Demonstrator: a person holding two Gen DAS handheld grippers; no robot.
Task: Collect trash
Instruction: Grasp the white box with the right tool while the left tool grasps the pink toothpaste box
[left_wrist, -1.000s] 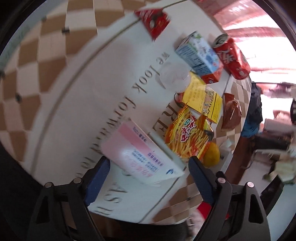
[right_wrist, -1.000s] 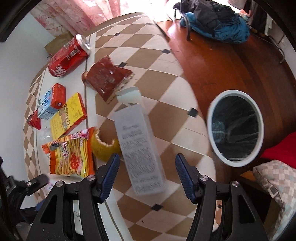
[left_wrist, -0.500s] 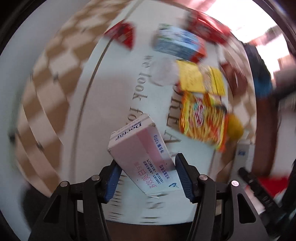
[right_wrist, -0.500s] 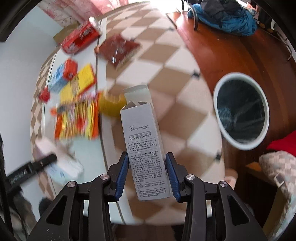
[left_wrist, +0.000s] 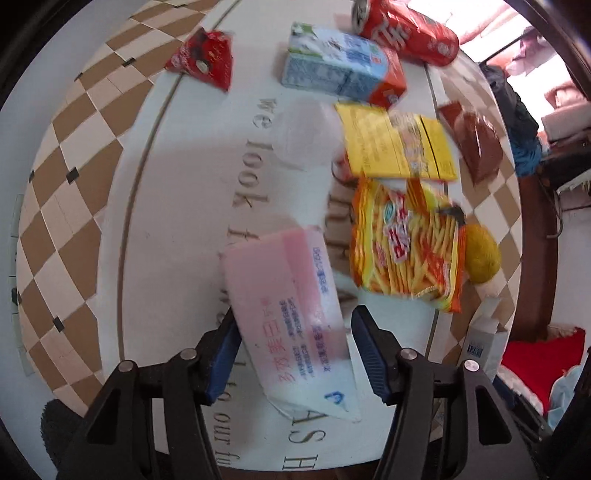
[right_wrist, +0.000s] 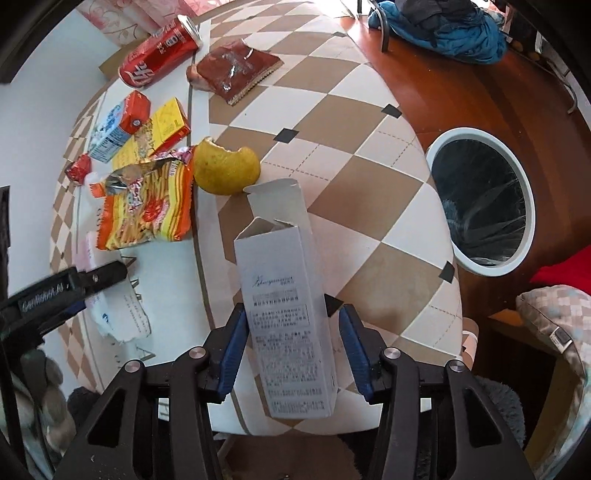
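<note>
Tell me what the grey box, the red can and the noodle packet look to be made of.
Grey box: thin matte cardboard, judging by its folded open flaps.
Red can: probably glossy printed metal, with a silvery rim.
Noodle packet: crinkly plastic film, apparently foil-lined, since its torn edge shows silver.

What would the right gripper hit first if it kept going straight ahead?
The right gripper carries a grey box; its open top leads toward the bitten yellow fruit. Depth is unclear, so it might pass above.

Your left tongs (left_wrist: 295, 354) straddle the tissue pack (left_wrist: 291, 317) on the counter (left_wrist: 184, 206); snack bag (left_wrist: 406, 251) lies right of it, bin (right_wrist: 480, 201) beyond the counter's edge.
</note>
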